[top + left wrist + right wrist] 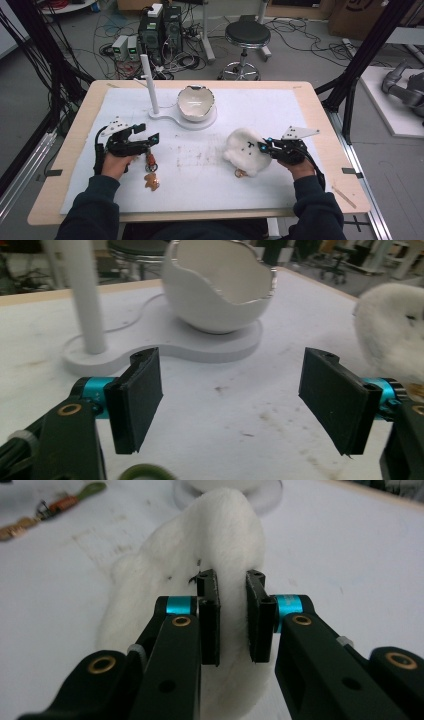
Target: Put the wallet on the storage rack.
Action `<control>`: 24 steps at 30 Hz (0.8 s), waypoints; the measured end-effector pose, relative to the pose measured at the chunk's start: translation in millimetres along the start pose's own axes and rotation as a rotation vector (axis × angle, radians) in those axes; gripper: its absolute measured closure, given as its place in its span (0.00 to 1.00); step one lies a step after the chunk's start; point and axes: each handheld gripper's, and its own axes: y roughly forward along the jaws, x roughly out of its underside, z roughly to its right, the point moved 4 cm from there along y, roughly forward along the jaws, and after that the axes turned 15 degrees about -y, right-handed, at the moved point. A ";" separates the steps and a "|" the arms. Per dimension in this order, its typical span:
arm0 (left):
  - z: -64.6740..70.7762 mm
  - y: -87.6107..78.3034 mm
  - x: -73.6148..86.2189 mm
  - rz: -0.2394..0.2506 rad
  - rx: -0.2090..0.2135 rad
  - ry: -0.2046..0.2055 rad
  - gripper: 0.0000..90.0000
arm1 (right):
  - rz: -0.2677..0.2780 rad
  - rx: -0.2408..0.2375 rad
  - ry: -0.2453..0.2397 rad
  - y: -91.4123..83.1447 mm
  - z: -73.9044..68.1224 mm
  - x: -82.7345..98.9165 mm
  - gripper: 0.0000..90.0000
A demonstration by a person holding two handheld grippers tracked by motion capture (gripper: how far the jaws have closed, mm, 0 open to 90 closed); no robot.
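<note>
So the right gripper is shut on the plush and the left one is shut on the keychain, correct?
Not quite. The right gripper is indeed shut on the white plush, but the left gripper is open: the left gripper view shows its jaws wide apart with only bare mat between them. In the high view the keychain lies on the mat by that gripper, not held.
</note>
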 end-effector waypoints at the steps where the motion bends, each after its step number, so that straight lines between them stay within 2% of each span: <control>1: 3.0 1.5 0.0 -0.007 0.017 0.006 0.28 | 0.022 -0.002 -0.015 2.3 -2.9 -7.5 0.89; 5: 23.1 11.9 1.3 -0.032 0.081 0.035 0.28 | 0.062 -0.001 -0.063 12.8 -13.6 -26.3 0.89; 10: 52.0 34.9 4.4 -0.086 0.177 0.071 0.28 | 0.087 -0.062 -0.083 24.6 -24.5 -38.3 0.89; 12: 56.6 38.1 4.5 -0.092 0.191 0.073 0.28 | 0.091 -0.076 -0.093 27.4 -26.7 -40.8 0.89; 13: 68.8 45.3 4.9 -0.108 0.234 0.084 0.28 | 0.099 -0.098 -0.110 32.0 -30.5 -45.5 0.89; 14: 75.6 49.1 6.0 -0.119 0.259 0.093 0.28 | 0.100 -0.110 -0.116 33.7 -32.5 -47.4 0.89; 17: 86.2 55.3 10.3 -0.149 0.293 0.110 0.28 | 0.110 -0.145 -0.145 40.7 -40.1 -55.2 0.89; 19: 88.5 58.1 12.8 -0.164 0.298 0.116 0.28 | 0.119 -0.162 -0.157 44.7 -43.6 -59.1 0.89; 22: 88.8 60.8 15.5 -0.182 0.297 0.106 0.28 | 0.133 -0.172 -0.171 48.3 -46.9 -63.3 0.89; 24: 88.7 65.0 20.2 -0.212 0.304 0.091 0.28 | 0.140 -0.183 -0.174 49.3 -49.2 -65.7 0.89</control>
